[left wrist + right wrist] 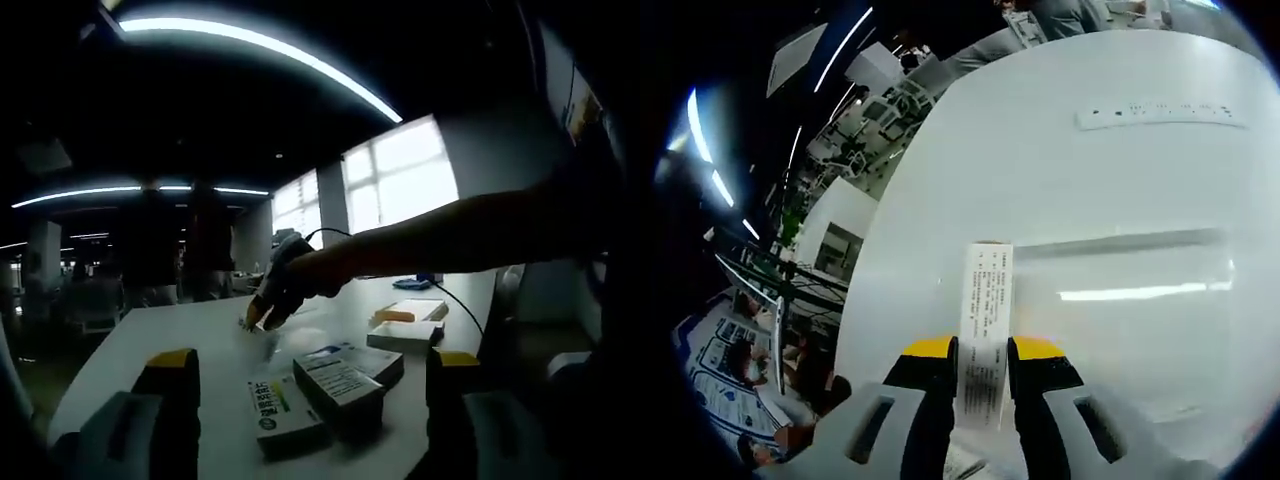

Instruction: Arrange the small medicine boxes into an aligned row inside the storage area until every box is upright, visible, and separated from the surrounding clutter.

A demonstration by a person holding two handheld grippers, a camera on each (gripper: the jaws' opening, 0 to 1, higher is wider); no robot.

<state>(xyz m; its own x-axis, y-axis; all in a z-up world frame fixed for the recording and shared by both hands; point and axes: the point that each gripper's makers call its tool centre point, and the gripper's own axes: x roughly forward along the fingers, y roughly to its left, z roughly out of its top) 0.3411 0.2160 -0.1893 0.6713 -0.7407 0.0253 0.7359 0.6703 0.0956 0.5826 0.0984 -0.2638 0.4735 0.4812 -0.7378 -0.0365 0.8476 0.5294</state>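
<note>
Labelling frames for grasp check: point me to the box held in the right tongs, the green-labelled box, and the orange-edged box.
Held box (985, 330), right gripper view: its printed face.
Green-labelled box (280, 408), left gripper view: top face.
Orange-edged box (410, 312), left gripper view: top face.

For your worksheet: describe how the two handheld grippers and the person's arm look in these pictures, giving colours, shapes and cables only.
The left gripper has two blocky pale grey jaws with yellow tips over dark pads. The right gripper is built the same: light grey bodies with slotted openings, black fingers, yellow caps. In the left gripper view, a thin dark cable arcs off it. The person's arm reads only as a dark silhouette, so any sleeve is unclear.
</note>
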